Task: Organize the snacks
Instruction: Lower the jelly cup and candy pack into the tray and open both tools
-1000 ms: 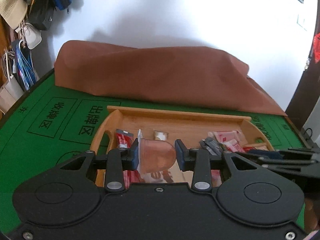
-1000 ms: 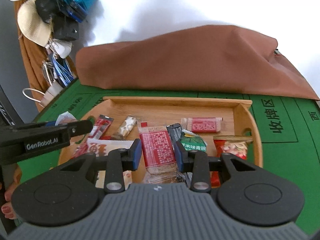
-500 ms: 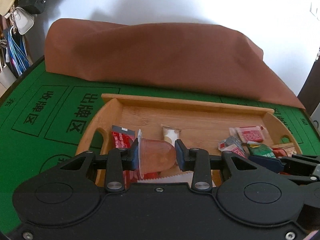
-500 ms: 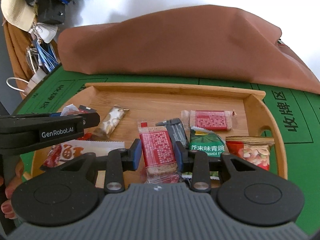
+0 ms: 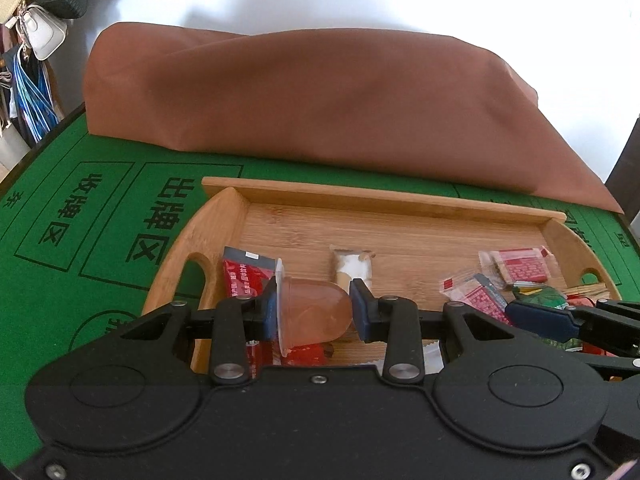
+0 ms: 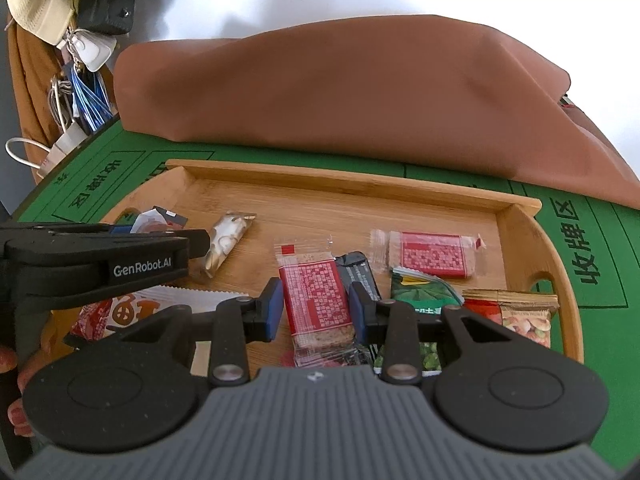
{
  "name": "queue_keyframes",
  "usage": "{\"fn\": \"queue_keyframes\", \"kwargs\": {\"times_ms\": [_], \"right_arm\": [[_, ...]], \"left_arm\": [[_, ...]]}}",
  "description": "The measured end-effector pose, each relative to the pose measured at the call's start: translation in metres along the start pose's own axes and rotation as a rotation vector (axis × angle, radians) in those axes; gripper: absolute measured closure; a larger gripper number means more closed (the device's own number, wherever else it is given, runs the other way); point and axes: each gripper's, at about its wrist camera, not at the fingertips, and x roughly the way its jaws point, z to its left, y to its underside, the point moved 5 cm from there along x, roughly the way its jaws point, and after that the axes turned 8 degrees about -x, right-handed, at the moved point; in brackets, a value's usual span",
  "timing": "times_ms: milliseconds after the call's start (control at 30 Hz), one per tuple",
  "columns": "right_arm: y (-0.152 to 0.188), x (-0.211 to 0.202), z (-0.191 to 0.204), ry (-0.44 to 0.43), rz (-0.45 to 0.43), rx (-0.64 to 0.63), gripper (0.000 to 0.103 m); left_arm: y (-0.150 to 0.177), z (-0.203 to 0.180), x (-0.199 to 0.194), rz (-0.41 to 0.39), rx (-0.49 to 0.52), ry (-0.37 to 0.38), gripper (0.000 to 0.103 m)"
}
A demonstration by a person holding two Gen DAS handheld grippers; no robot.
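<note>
A bamboo tray [image 5: 372, 196] [image 6: 348, 184] on the green table holds several snack packets. My left gripper [image 5: 314, 312] is shut on a clear jelly cup [image 5: 316, 312] and holds it over the tray's left part, above a red packet [image 5: 244, 276]. My right gripper [image 6: 314, 308] is shut on a red-and-clear cracker packet [image 6: 316, 304] over the tray's middle. A beige candy bar [image 5: 352, 270] [image 6: 226, 244], a second red cracker packet [image 6: 434, 254], a green pea packet [image 6: 424, 292] and a nut packet [image 6: 520, 316] lie in the tray. The left gripper also shows in the right wrist view [image 6: 200, 240].
A brown cloth [image 5: 312, 108] [image 6: 352, 92] covers a long bulk behind the tray. Bags and a hat [image 6: 36, 4] hang at the far left. The green mat [image 5: 60, 208] has printed boxes with characters beside the tray.
Both grippers have moved closer over the tray, each still holding its snack. The tray and cloth now look larger in both views.
</note>
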Motion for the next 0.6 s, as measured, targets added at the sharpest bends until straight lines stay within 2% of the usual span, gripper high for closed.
{"fn": "queue_keyframes", "kwargs": {"times_ms": [600], "right_arm": [[0.0028,0.0032,0.0095,-0.012,0.019,-0.011,0.064]], "left_arm": [[0.0005,0.0013,0.0016,-0.003,0.01,-0.005,0.069]]}}
